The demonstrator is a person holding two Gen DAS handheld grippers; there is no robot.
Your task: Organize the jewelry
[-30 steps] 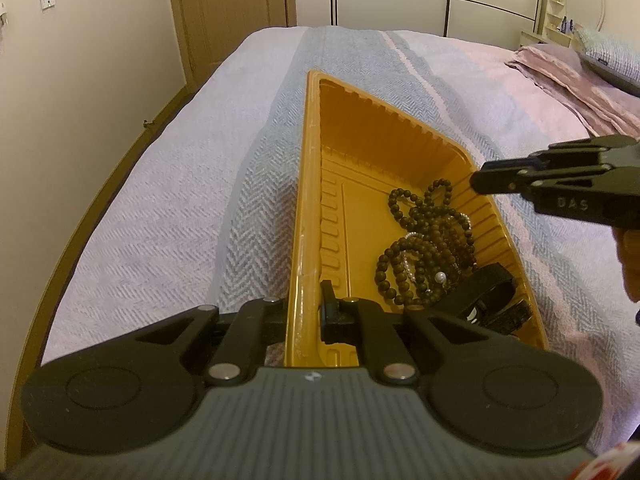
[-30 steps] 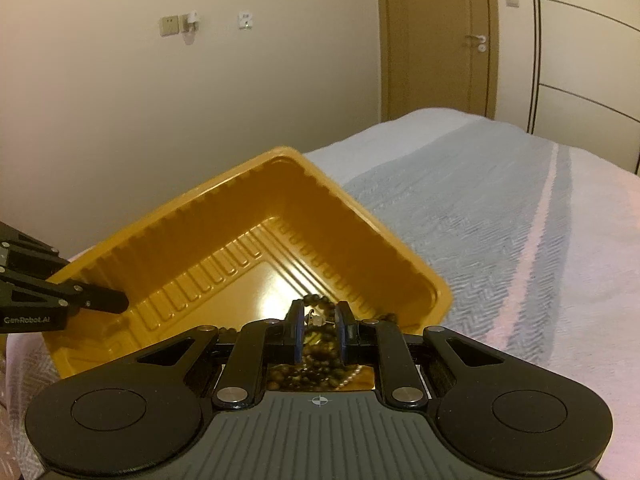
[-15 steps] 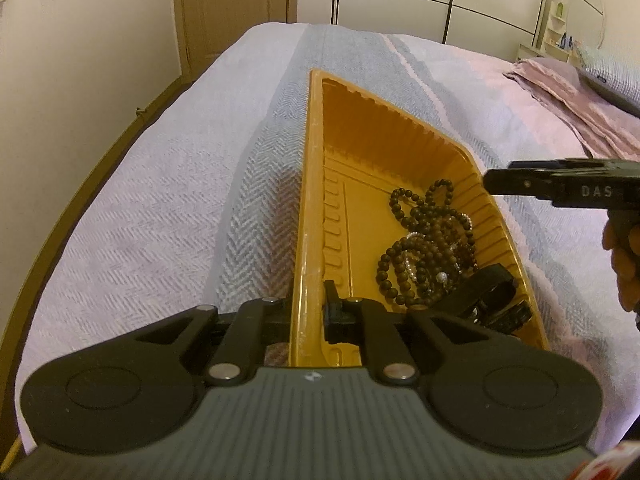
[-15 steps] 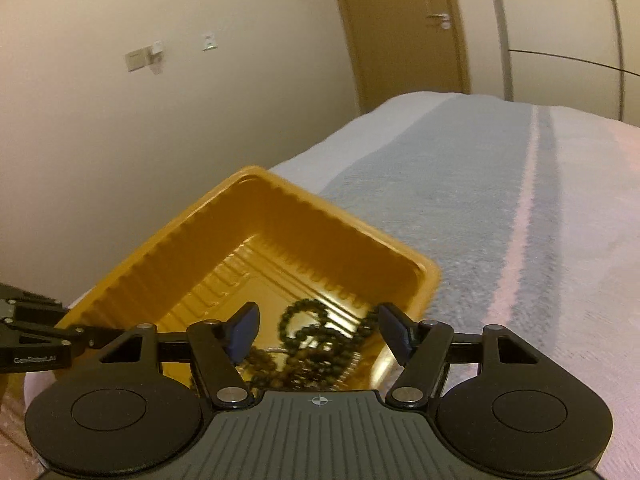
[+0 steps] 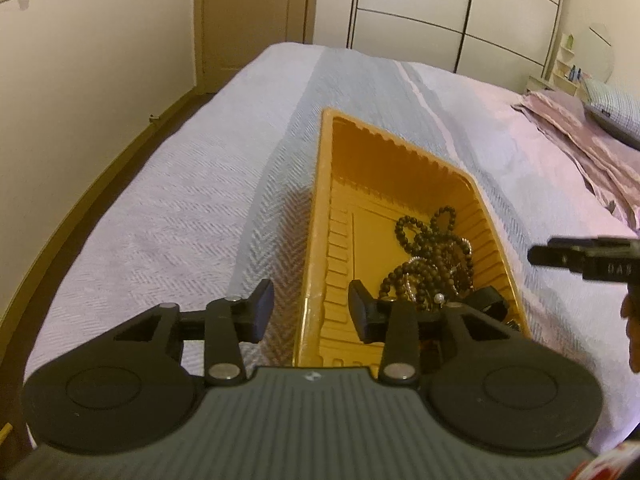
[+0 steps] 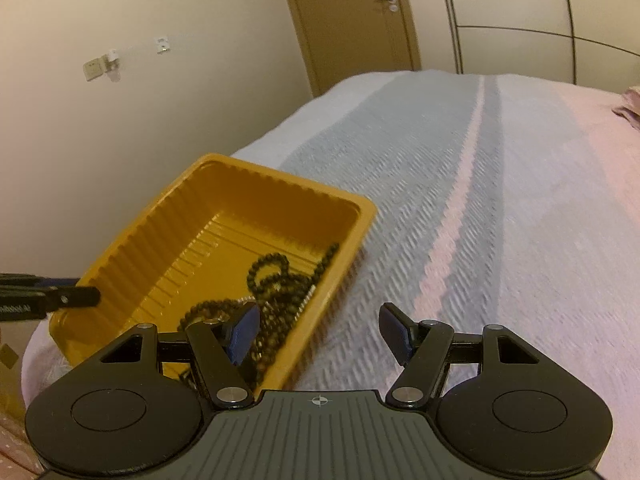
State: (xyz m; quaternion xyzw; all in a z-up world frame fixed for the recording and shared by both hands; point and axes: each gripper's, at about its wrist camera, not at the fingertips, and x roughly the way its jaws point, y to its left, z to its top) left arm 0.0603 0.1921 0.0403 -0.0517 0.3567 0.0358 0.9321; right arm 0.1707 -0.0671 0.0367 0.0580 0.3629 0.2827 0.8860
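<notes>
**Beads deposited in tray; both grippers released**

The yellow tray (image 5: pixel 404 168) sits on the bedspread (image 5: pixel 168 208), with the dark bead strands (image 5: pixel 434 260) heaped at its near end, apparently the collection point. The left gripper (image 5: pixel 310 312) straddles the tray's near rim; its jaws have just been opening, pads clear of the rim. The right gripper (image 6: pixel 318 330) (angled downward, beside the tray) has just opened wide and holds nothing.

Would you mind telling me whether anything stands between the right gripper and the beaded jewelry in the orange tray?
Only the tray's near side wall: the open right gripper sits outside that wall, over the bedspread, and the beaded jewelry lies uncovered inside.
</notes>
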